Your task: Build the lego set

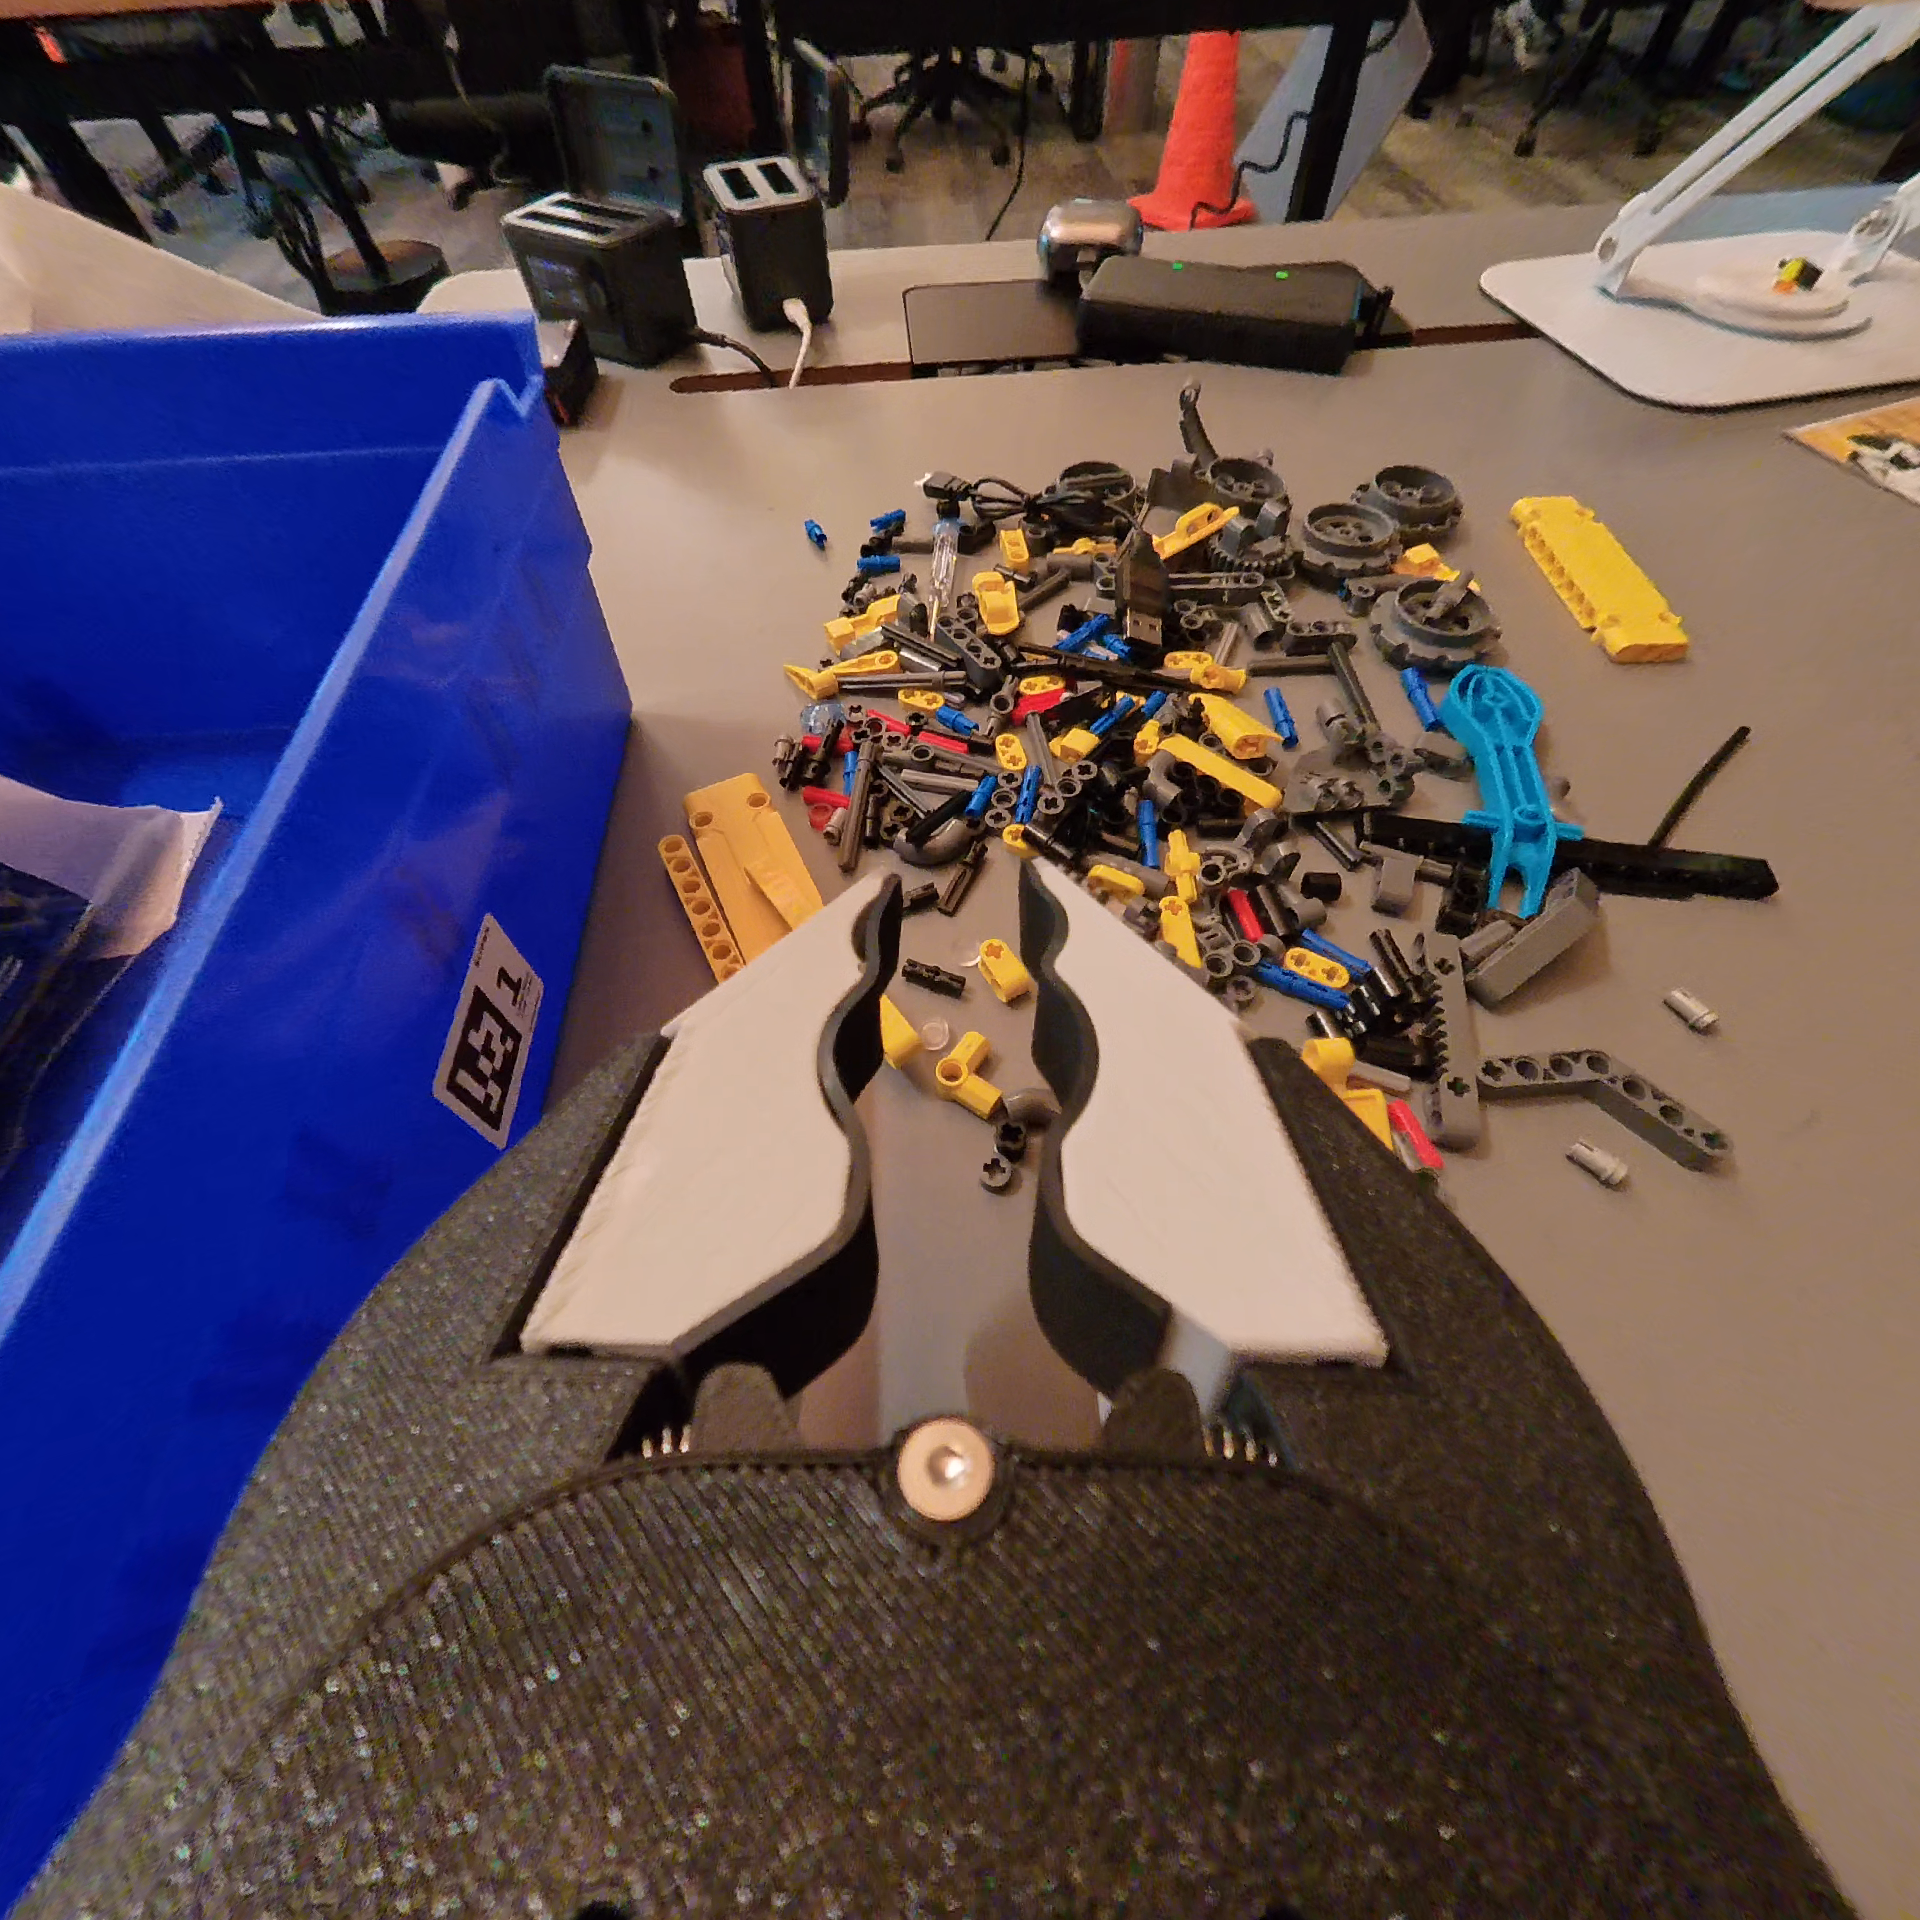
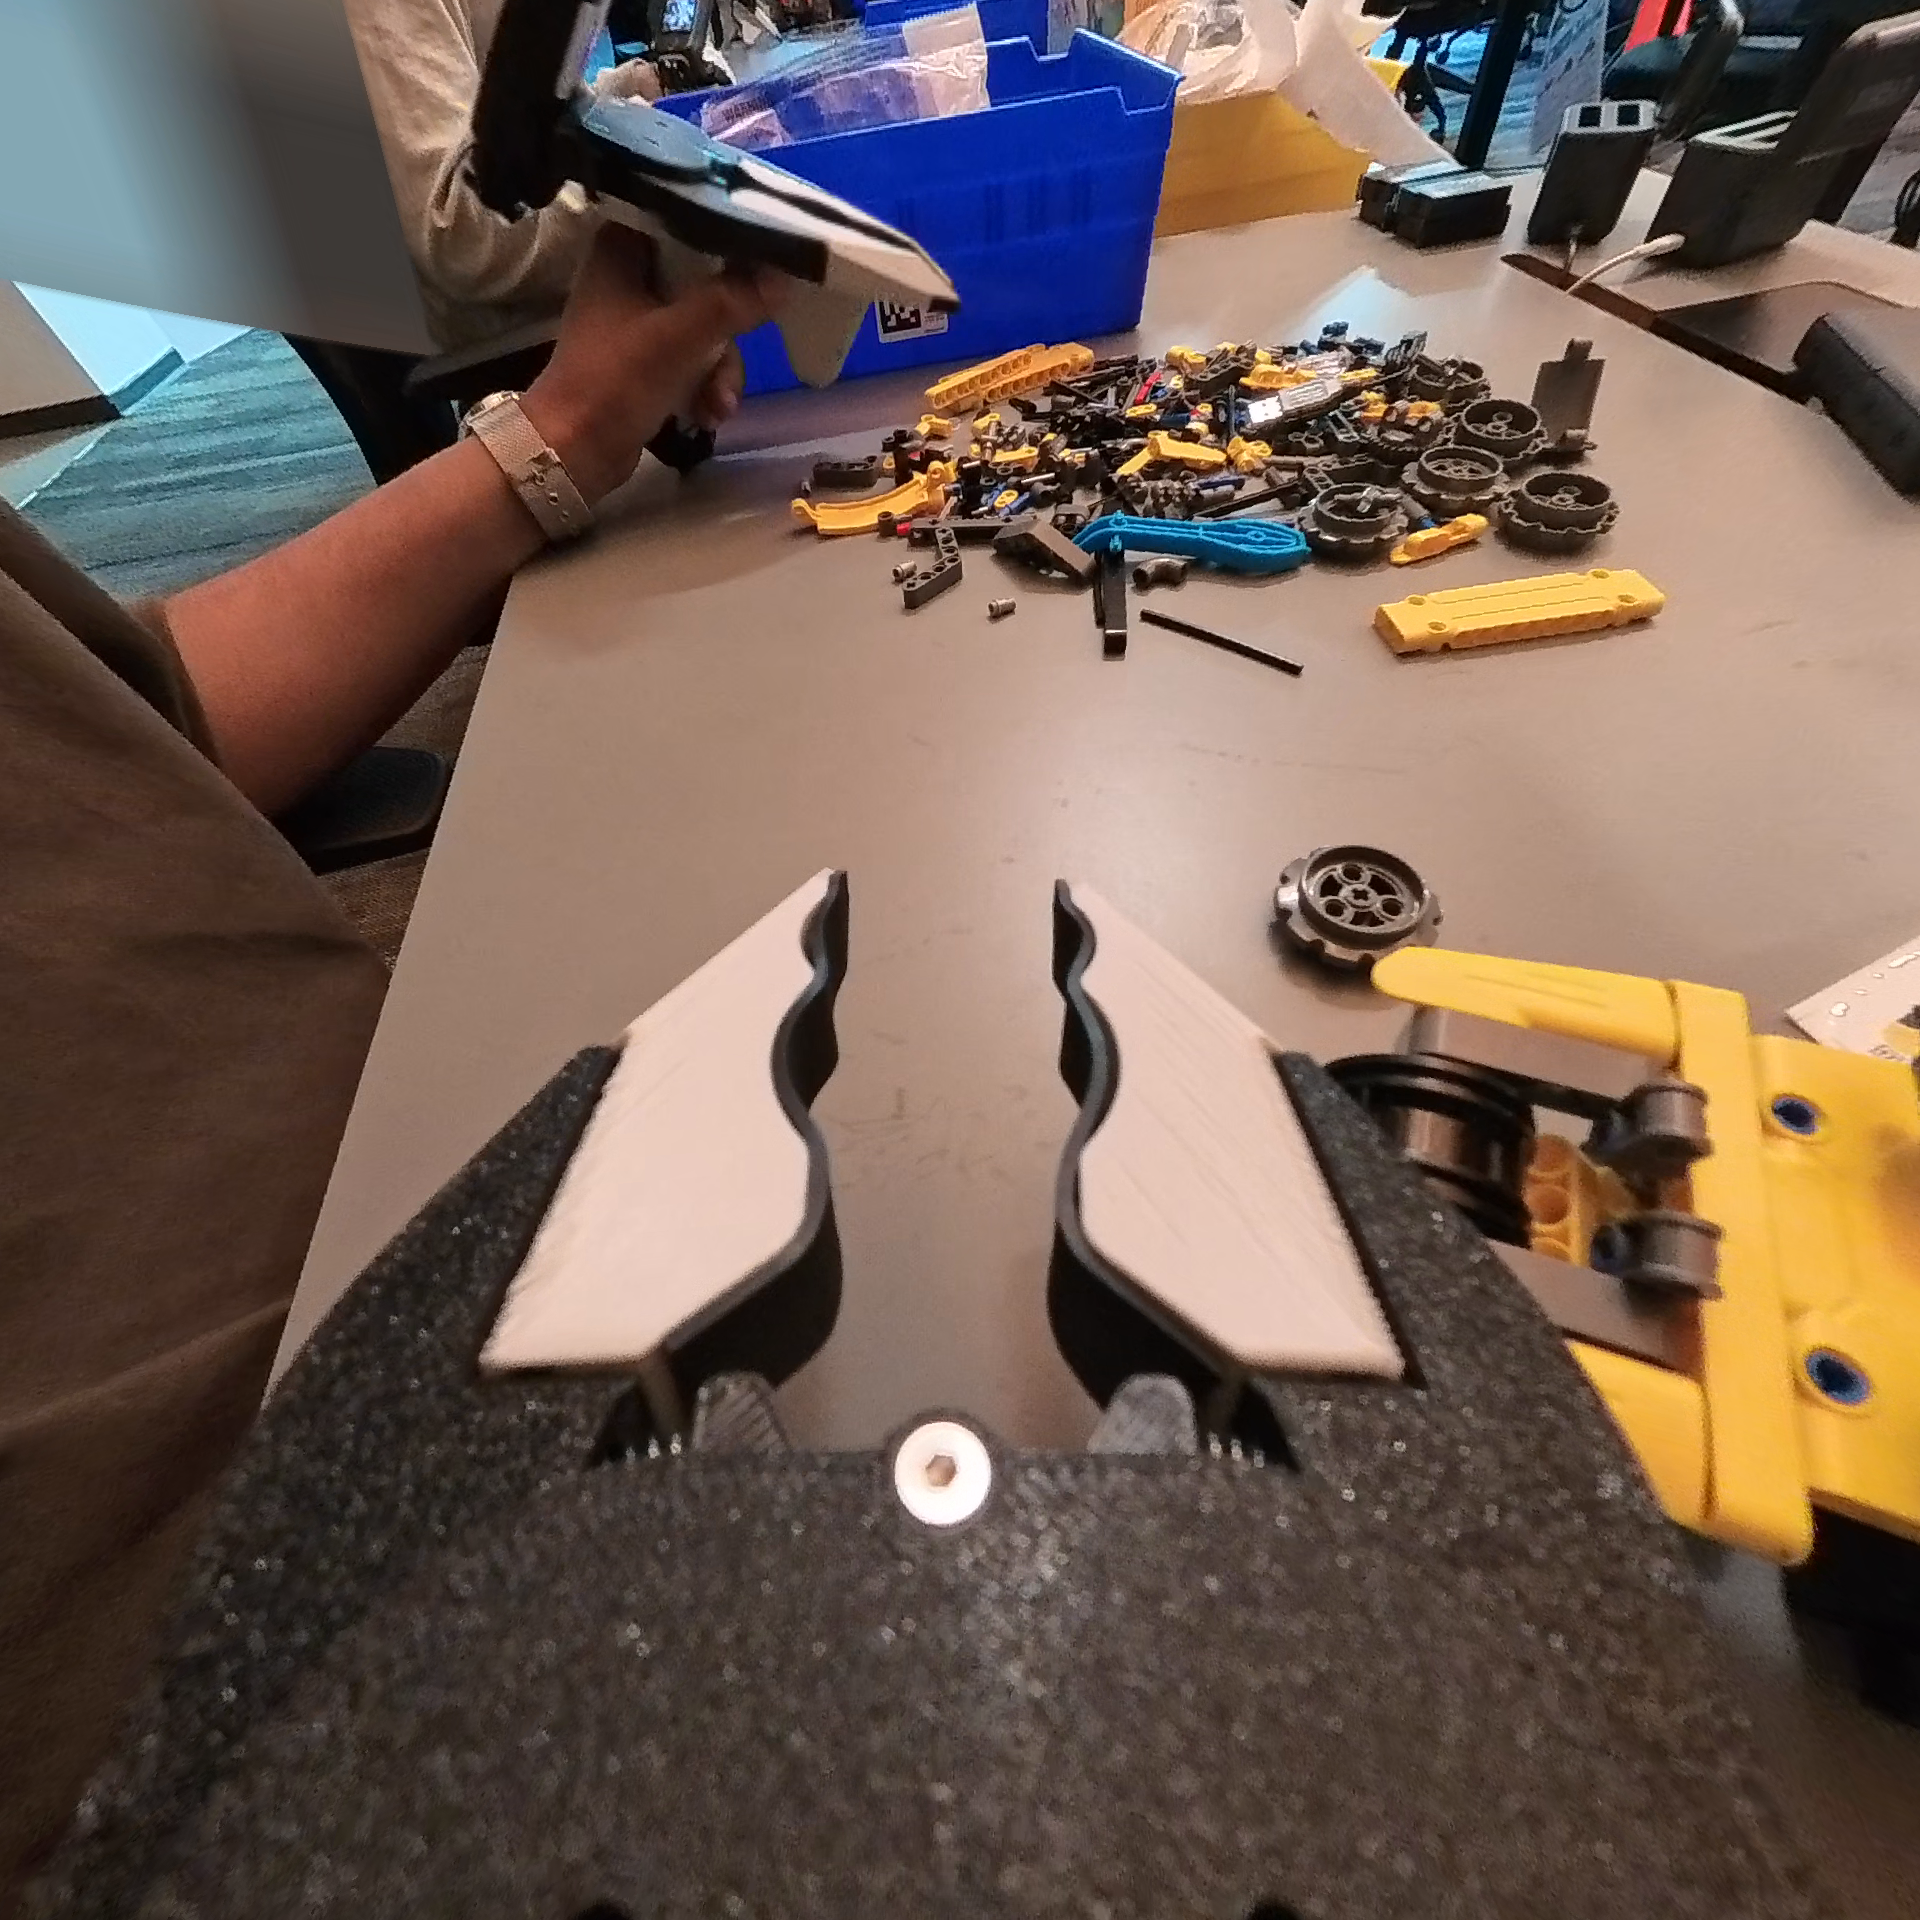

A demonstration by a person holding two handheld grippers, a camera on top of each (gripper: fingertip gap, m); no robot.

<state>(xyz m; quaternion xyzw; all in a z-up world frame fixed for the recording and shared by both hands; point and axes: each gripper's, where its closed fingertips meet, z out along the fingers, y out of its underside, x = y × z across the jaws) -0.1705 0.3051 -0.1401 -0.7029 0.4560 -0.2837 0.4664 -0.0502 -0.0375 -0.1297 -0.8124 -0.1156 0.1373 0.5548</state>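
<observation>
Matt grey table (image 1: pixel 1558 1455), glossy blue plastic bin (image 1: pixel 312 727)

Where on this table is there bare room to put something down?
Bare grey table lies between the parts pile and the loose wheel, ahead of the right hand-held gripper. Crowded: the pile beside the blue bin.

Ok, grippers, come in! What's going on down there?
Left gripper open, empty, over near edge of brick pile. Right gripper open, empty, over bare table. Yellow model beside right gripper.
</observation>
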